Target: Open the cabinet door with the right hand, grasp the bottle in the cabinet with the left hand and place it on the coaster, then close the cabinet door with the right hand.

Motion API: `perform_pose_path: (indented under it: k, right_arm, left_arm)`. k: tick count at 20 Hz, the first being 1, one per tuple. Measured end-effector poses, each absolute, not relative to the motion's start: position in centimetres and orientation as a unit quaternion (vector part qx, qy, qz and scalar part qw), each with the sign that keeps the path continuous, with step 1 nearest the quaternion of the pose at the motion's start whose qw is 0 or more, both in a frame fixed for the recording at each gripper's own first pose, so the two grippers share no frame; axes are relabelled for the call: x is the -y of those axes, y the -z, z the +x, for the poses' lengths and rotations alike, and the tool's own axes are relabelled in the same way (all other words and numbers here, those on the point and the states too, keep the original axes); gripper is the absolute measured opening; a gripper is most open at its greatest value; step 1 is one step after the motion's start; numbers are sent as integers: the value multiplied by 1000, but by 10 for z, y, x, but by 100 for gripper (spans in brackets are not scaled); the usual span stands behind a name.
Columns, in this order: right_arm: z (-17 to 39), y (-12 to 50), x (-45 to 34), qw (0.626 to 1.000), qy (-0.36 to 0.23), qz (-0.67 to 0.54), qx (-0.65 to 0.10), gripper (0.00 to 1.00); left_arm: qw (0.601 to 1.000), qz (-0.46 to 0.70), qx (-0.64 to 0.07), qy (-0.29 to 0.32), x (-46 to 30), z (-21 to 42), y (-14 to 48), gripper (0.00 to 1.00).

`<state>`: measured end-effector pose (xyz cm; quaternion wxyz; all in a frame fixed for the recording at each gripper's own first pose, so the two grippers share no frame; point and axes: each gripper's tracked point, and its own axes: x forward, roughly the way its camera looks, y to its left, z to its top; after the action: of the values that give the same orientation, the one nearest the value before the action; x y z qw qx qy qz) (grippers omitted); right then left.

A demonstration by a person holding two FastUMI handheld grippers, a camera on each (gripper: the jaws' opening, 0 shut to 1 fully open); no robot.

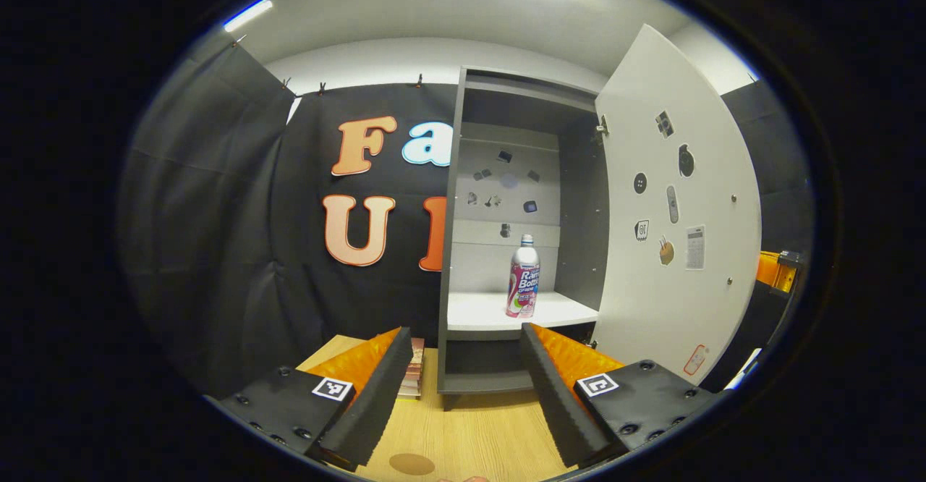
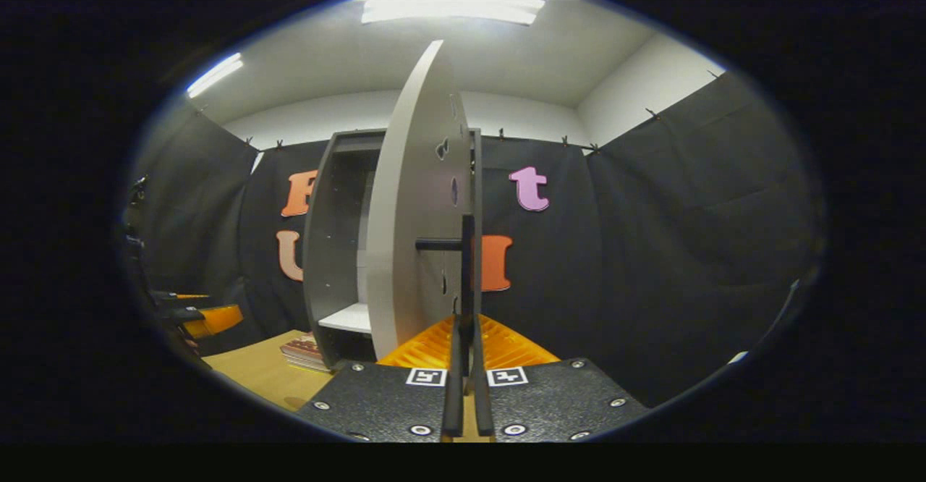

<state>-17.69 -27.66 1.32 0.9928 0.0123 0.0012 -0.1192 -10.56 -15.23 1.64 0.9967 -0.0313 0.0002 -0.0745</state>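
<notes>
1. White and swung wide, the cabinet door already stands open, so I judge the step in hand to be the left reach for the bottle.
2. That bottle, a pink-and-white labelled drink bottle with a silver cap, stands upright on the white shelf inside the cabinet, toward the shelf's right half and near its front edge.
3. In the left gripper view the left hand-held gripper has its fingers spread wide apart, empty, well short of the shelf and lower than the bottle.
4. To do it well, raise the left hand-held gripper to label height and go in straight, so the bottle passes between the fingers without either tip nudging it.
5. Grip around the body, not the narrow neck; a tall, slim bottle will likely tip if pushed high up.
6. Mind the cabinet's grey right wall and the shelf lip on the way in.
7. In the right gripper view the right hand-held gripper has its fingers drawn together on the door's dark bar handle, apparently clamping it.
8. Holding the door steady there keeps the opening clear.
9. A round brown coaster lies on the wooden desk, directly below the left hand-held gripper.
</notes>
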Motion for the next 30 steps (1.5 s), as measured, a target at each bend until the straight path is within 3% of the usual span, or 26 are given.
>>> perform_pose_path:
  k: [6, 7, 8, 9, 11, 13, 18, 19, 22, 29, 30]
  right_arm:
    - [-180, -12, 300, 992, 119, 33, 1, 0]
    - [-180, -11, 299, 993, 120, 23, -2, 13]
    - [-181, -10, 300, 993, 120, 21, -6, 0]
    - [-183, -12, 302, 992, 125, 24, -8, 6]
    - [-186, -11, 304, 991, 134, 24, -11, 6]
    - [-191, -11, 305, 988, 151, 22, -14, 14]
    - [-225, -37, 318, 979, 204, -17, 4, 21]
    - [-227, -42, 314, 979, 202, -20, 8, 24]
    - [-239, -52, 298, 980, 196, -16, 12, 22]
    - [-228, -43, 221, 993, 117, -10, 4, 18]
    - [-224, -39, 211, 994, 108, -12, -2, 22]
  left_arm:
    - [995, -37, -5, 92, 163, -97, -17, 98]
    - [995, -36, -6, 93, 163, -94, -18, 98]
    - [995, -35, -6, 95, 164, -92, -18, 98]
    - [995, -35, -5, 97, 165, -91, -19, 97]
    - [994, -33, -4, 100, 166, -88, -17, 97]
    - [994, -34, -4, 105, 170, -86, -18, 97]
    - [993, -38, -5, 115, 177, -83, -16, 97]
    - [992, -39, -6, 118, 180, -83, -16, 97]
    - [991, -43, -6, 125, 186, -89, -18, 96]
    - [991, -38, -1, 127, 193, -99, -21, 97]
    - [991, -35, 0, 127, 192, -100, -21, 97]
